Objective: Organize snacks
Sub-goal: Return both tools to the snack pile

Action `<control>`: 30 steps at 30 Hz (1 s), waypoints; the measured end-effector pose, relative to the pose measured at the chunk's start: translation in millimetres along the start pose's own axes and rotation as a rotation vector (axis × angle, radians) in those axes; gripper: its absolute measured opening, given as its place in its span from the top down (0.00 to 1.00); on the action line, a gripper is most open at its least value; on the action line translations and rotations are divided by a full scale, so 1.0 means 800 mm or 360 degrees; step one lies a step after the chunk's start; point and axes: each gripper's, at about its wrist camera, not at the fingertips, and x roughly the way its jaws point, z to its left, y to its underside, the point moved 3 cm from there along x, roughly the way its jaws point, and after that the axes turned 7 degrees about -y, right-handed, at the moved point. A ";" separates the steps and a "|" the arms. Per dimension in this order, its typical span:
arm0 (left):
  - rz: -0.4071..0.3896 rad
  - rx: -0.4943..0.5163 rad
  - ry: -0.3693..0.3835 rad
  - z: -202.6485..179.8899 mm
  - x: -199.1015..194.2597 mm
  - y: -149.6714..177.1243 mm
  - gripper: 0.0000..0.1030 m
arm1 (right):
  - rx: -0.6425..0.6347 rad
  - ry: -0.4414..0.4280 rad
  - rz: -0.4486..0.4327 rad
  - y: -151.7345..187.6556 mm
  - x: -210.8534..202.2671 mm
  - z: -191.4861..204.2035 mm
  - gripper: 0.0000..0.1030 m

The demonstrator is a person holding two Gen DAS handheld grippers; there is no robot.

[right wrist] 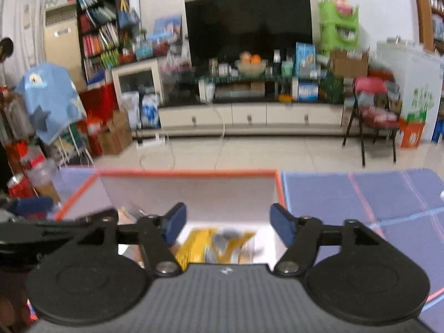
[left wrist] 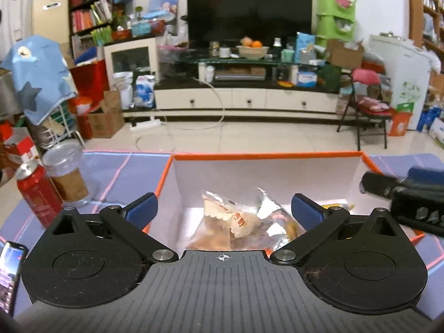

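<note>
**Orange-rimmed box holds the snacks, both grippers released above it**

Red metal shows first at the far left of the left wrist view: a drink can [left wrist: 37, 194] standing on the purple-covered desk [left wrist: 116, 172], with a clear plastic jar [left wrist: 68, 173] touching it just behind. A phone [left wrist: 9, 274] with a lit screen lies at the lower left corner.

Next comes the box [left wrist: 266, 156], white inside with an orange rim, sitting on the desk. The left gripper [left wrist: 223, 212] hangs over its near edge with its blue fingers [left wrist: 143, 212] spread wide and nothing between them. Below that gap, on the box floor, lie the snacks: a clear packet of brown pastry [left wrist: 230, 222] and a crinkled silver wrapper [left wrist: 270, 208] touching it on the right.

Further right in the box lies a yellow snack bag [right wrist: 213, 245], seen best from the right wrist camera, though blurred. The right gripper [right wrist: 227, 223] hovers above it, its jaws also released and wide apart, holding nothing; its black body enters the left view at the right edge. Right of the box the desk's purple cover carries pink lines [right wrist: 363, 191].
</note>
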 end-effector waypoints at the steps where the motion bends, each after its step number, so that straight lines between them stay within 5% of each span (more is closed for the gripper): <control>1: -0.0035 0.0011 0.0014 0.006 -0.010 -0.005 0.20 | -0.0022 -0.0001 -0.0039 -0.005 -0.012 0.001 0.17; 7: -0.0184 0.0018 -0.0062 0.079 -0.076 -0.012 0.20 | -0.0123 -0.0035 -0.0124 -0.010 -0.090 0.000 0.09; 10: -0.0131 -0.0125 -0.0099 0.136 -0.094 0.008 0.20 | -0.0088 -0.0026 -0.0111 0.023 -0.130 -0.004 0.09; 14: -0.0038 -0.0232 -0.0155 0.194 -0.108 0.042 0.20 | -0.0049 0.0012 0.0084 0.093 -0.152 -0.003 0.09; 19: 0.0047 -0.0323 -0.0153 0.228 -0.126 0.087 0.20 | 0.0136 -0.0255 0.0280 0.134 -0.125 0.025 0.13; 26: 0.0233 -0.0417 -0.0182 0.239 -0.116 0.130 0.20 | 0.0073 -0.0276 0.0465 0.166 -0.077 0.063 0.13; 30: 0.0306 -0.0512 -0.0078 0.228 -0.094 0.138 0.20 | 0.0081 -0.0270 0.0543 0.173 -0.058 0.068 0.14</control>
